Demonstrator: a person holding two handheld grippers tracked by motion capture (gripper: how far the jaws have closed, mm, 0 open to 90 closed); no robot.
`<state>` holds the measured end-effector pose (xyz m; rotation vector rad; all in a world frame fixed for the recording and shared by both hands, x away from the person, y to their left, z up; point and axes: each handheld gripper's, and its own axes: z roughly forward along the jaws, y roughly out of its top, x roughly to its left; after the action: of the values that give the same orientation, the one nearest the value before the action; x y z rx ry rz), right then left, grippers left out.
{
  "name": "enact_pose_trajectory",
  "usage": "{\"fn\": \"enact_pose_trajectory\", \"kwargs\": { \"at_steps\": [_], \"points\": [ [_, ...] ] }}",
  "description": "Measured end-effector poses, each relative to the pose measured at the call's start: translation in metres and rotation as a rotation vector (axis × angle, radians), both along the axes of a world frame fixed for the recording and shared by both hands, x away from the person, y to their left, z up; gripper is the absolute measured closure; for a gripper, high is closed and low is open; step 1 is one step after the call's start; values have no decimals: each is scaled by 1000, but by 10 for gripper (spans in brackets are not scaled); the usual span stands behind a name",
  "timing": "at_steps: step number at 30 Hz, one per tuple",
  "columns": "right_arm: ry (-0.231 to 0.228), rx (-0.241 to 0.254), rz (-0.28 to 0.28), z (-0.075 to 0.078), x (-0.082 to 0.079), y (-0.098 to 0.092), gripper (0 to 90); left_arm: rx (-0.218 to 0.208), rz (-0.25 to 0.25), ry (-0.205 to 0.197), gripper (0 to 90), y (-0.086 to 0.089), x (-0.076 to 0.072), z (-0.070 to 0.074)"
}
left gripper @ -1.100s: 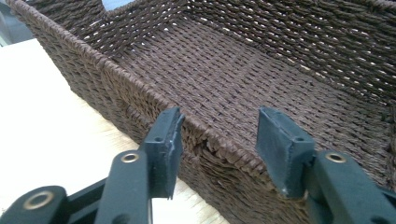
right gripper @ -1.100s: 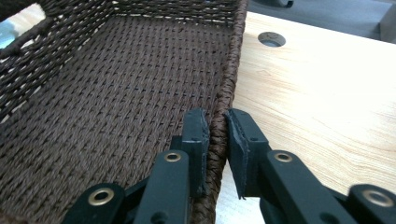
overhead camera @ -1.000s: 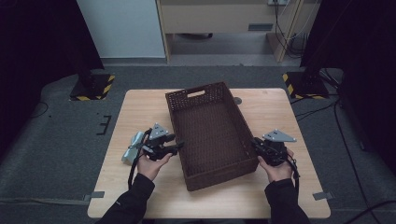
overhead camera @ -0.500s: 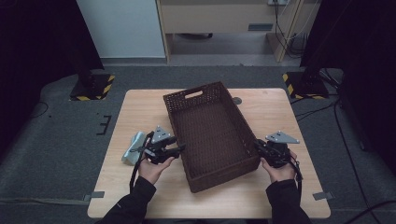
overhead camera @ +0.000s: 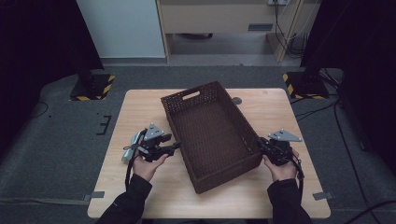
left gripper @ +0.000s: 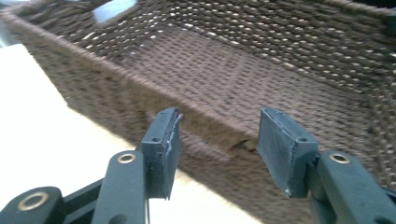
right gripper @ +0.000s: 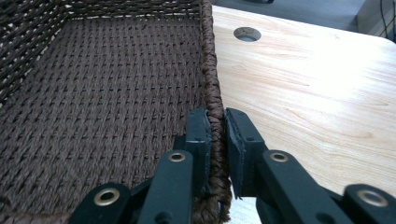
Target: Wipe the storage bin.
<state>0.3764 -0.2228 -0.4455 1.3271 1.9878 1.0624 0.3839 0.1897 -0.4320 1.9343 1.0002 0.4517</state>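
Observation:
A dark brown woven basket (overhead camera: 210, 135), empty, stands slantwise on the light wooden table (overhead camera: 140, 107). My right gripper (overhead camera: 261, 143) is shut on the basket's right rim near its front corner; in the right gripper view the two pads of that gripper (right gripper: 218, 126) pinch the braided rim (right gripper: 212, 70). My left gripper (overhead camera: 175, 147) points at the basket's left wall. Its jaws have just been opening, and this gripper (left gripper: 219, 140) stands open, the basket's rim (left gripper: 205, 123) lying just beyond the pads and untouched.
A pale grey object (overhead camera: 133, 145) lies on the table by my left hand. There is a round hole (overhead camera: 236, 100) in the tabletop behind the basket. Dark stands with yellow-black striped bases (overhead camera: 93, 86) flank the table on the grey floor.
The basket has turned slightly, its far end shifting left. Both hands have stayed nearly in place.

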Motion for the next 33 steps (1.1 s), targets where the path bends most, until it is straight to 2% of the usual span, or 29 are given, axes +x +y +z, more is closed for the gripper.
{"fn": "enact_pose_trajectory", "kwargs": {
  "at_steps": [3,6,8,11,14,17,20,23,26,30,33],
  "points": [
    [-21,-40,-13,-1,4,1,801,-10,17,-7,467,6,1,0],
    [-22,-29,-30,-3,8,-2,754,-13,32,-10,460,12,2,0],
    [-15,-37,-29,-4,6,-2,732,-17,44,-18,449,15,4,-1],
    [-30,-36,-40,-3,3,-2,739,-21,53,-19,438,19,4,-2],
    [-21,-26,-42,-2,6,-4,740,-3,67,-29,435,20,5,-2],
    [-36,-44,-59,-4,10,-4,736,9,76,-45,426,20,6,-3],
    [-46,-53,-85,-7,15,-7,666,26,84,-44,419,21,6,-3],
    [-53,-30,-85,-6,13,-9,586,17,90,-22,434,23,7,-2],
    [-62,0,-75,-1,7,-10,501,29,102,-7,447,26,7,-3],
    [-67,40,-54,8,-4,-8,456,31,116,0,454,30,5,-2],
    [-59,24,-35,11,-9,-6,435,25,116,-5,454,34,4,-1]
  ]
}}
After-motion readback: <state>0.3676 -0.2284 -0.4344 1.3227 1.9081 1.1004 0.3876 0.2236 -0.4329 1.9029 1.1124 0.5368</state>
